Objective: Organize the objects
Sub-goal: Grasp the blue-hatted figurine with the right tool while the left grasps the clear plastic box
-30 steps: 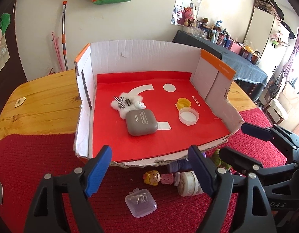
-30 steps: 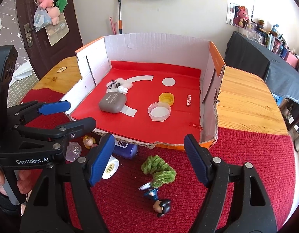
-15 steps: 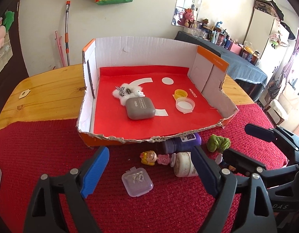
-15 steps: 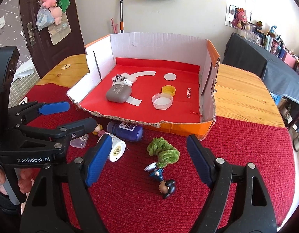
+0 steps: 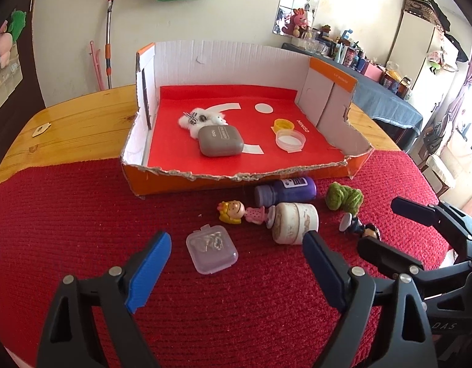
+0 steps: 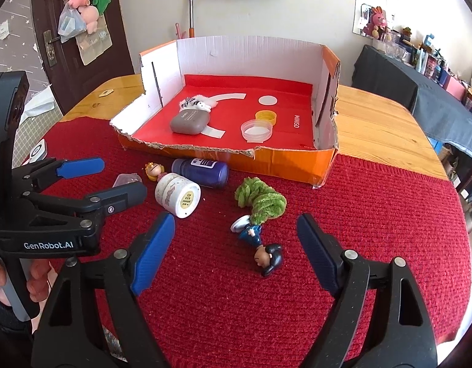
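Observation:
An open cardboard box [image 5: 236, 181] with a red floor holds a grey case [image 5: 220, 141], a white fluffy toy [image 5: 199, 118], a yellow cap [image 5: 283, 124] and a clear lid [image 5: 290, 141]. On the red cloth before it lie a purple bottle [image 5: 286, 194], a white jar [image 5: 294, 222], a doll figure [image 5: 239, 211], a small clear box [image 5: 212, 253], a green fuzzy piece [image 6: 260, 197] and a dark-haired figurine [image 6: 260, 245]. My left gripper [image 5: 236, 238] hangs open over the clear box. My right gripper [image 6: 236, 219] is opening above the figurine, gripping nothing.
The box sits half on a wooden table [image 6: 374, 116], half on the red cloth [image 6: 374, 214]. A hand [image 6: 36, 279] holds the left gripper's handle. A dark-covered cluttered table [image 5: 386, 101] stands at the right, a door [image 6: 51, 30] at the left.
Both grippers have drawn back from the box toward the near edge of the cloth and their jaws have widened. The loose items in front of the box now lie ahead of the fingers.

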`<act>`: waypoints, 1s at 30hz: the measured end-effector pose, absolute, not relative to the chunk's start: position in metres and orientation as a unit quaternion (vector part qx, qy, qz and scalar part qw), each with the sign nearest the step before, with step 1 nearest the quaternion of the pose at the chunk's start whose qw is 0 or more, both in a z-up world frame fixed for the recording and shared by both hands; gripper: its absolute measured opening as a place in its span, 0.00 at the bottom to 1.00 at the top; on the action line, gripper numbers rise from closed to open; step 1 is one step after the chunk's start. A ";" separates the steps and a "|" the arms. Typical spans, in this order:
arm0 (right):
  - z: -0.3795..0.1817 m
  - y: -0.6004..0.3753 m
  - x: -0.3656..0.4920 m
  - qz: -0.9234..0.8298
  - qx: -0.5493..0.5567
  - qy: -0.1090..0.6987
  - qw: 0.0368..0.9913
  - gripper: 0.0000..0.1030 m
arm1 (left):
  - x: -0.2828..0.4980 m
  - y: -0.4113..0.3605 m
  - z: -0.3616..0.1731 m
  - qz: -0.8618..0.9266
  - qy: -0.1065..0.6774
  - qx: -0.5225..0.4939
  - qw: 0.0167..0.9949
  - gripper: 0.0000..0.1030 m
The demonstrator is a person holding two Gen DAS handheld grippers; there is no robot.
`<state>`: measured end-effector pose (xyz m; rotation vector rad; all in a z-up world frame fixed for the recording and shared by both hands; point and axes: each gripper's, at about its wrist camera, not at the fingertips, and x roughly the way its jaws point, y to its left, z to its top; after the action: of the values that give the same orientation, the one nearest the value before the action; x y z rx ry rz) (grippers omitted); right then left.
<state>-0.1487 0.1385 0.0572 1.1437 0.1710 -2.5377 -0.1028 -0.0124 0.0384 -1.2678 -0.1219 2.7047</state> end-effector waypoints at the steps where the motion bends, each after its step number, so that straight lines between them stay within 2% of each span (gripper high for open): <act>1: 0.056 0.139 -0.147 -0.896 0.404 0.060 0.175 0.79 | -0.102 -0.012 0.037 0.902 -0.040 -0.424 0.076 0.87; 12: 0.038 0.149 -0.138 -0.893 0.415 0.044 0.167 0.79 | -0.095 -0.017 0.023 0.898 -0.051 -0.432 0.069 0.87; 15: 0.034 0.155 -0.138 -0.893 0.418 0.039 0.161 0.76 | -0.096 -0.019 0.019 0.896 -0.057 -0.436 0.068 0.87; 20: 0.027 0.165 -0.141 -0.892 0.425 0.025 0.152 0.56 | -0.096 -0.021 0.015 0.894 -0.061 -0.438 0.068 0.87; 23: 0.022 0.168 -0.143 -0.891 0.430 0.022 0.147 0.48 | -0.096 -0.022 0.014 0.895 -0.061 -0.437 0.069 0.85; 27: 0.019 0.170 -0.144 -0.891 0.430 0.024 0.143 0.42 | -0.097 -0.022 0.014 0.895 -0.061 -0.436 0.069 0.82; 29: 0.019 0.170 -0.145 -0.892 0.428 0.026 0.143 0.32 | -0.099 -0.023 0.015 0.896 -0.061 -0.435 0.069 0.79; 30: 0.019 0.169 -0.146 -0.892 0.428 0.027 0.143 0.31 | -0.099 -0.023 0.015 0.896 -0.060 -0.434 0.068 0.78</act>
<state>-0.1456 0.1689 0.0194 1.2334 0.0772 -2.5739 -0.0990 -0.0227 0.0149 -1.3081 -0.1820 2.6987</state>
